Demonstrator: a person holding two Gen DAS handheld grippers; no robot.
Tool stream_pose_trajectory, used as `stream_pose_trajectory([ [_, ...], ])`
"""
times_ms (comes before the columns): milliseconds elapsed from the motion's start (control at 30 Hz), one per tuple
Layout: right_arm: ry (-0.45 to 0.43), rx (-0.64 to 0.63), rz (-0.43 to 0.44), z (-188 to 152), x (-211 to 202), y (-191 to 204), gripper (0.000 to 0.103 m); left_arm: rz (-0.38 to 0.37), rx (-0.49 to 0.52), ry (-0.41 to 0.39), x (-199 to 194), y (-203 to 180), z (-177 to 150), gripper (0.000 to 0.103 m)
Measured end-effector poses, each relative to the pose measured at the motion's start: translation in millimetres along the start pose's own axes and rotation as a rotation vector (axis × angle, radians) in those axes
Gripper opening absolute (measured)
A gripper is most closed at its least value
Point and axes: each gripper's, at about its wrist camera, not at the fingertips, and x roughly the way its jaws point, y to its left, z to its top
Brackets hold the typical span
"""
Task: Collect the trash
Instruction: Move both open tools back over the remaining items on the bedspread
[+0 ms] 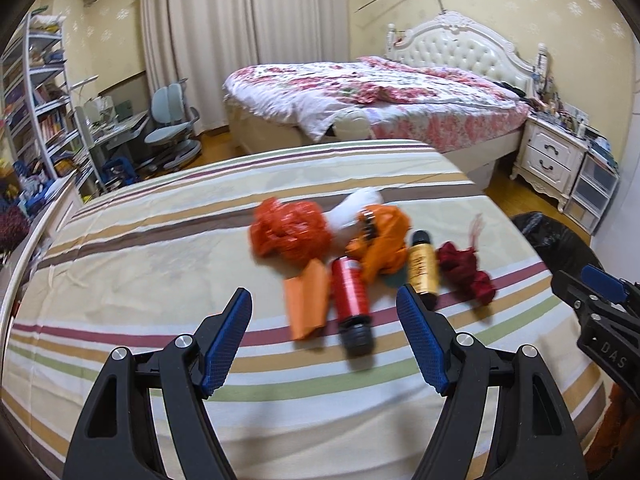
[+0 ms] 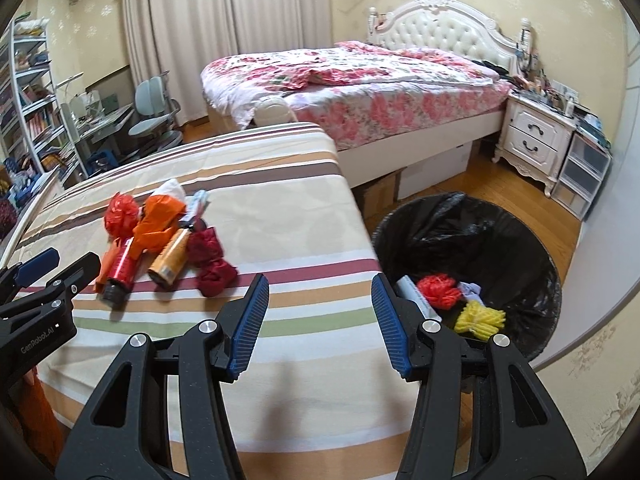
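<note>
Both pairs of jaws stand open with nothing between them. Left gripper (image 1: 324,304) hangs over the striped bed (image 1: 160,248), pointing at the trash heap near the bed's right edge. Right gripper (image 2: 320,292) hangs over that edge, beside the bin (image 2: 520,240). In the heap the red can (image 1: 352,296) lies nearest, an orange paper (image 1: 306,300) touching its left side, the gold can (image 1: 420,268) and dark red wad (image 1: 466,272) to its right, orange bags (image 1: 288,232) behind. Bin, black-lined, stands on the floor beside the bed, holding a red wad (image 2: 438,290) and a yellow one (image 2: 482,318). Beyond stands a floral bed (image 1: 360,92).
</note>
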Motion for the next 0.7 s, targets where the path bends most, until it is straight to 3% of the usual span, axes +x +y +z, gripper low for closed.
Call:
stream_pose_trajectory([
  [233,0.017,-0.041,0.025,-1,7,26,0.052,0.029,-0.057,0.041,11,33,-8,0.073],
  [700,0.044,-0.051,0.035,-1,20,34,0.052,0.003,-0.056,0.098,32,39,-5,0.073],
])
